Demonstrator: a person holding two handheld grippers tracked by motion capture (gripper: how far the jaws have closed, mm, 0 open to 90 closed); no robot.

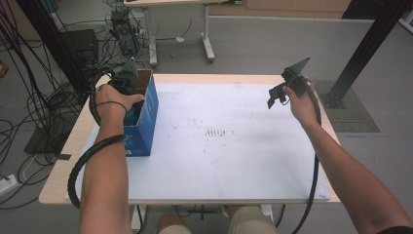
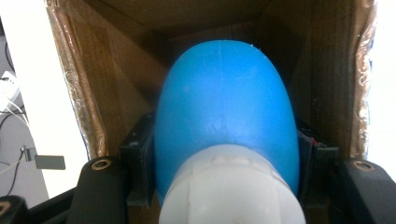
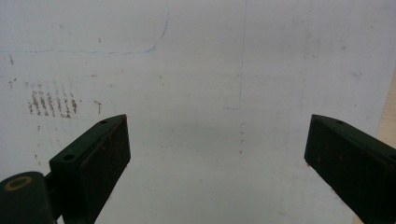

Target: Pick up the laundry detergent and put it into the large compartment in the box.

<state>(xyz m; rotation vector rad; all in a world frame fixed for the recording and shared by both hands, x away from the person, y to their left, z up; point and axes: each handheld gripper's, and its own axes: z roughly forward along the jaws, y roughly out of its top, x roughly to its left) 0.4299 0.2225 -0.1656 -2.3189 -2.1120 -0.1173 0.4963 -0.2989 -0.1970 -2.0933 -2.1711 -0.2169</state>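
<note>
The fingers of the left gripper point(image 1: 127, 84), seen from the high view, reach down into the open top of a blue cardboard box point(image 1: 146, 119) standing at the table's point(image 1: 234, 170) left edge, so the left hand is the one at the work. The right gripper point(image 1: 278, 95) hangs well apart over the far right of the white board point(image 1: 234, 146), holding nothing.

In the left gripper view the jaws are clamped on a blue bottle point(image 2: 226, 112) with a white cap point(image 2: 231, 186), one pad on each flank. Its long axis runs straight away from the camera, cap toward the hand and rounded base pointing deeper into the box's brown interior point(image 2: 121, 56). I cannot tell whether anything else lies in the box.

In the right gripper view the jaws stand wide apart over bare, scuffed board point(image 3: 210, 93), nothing between them.
</note>
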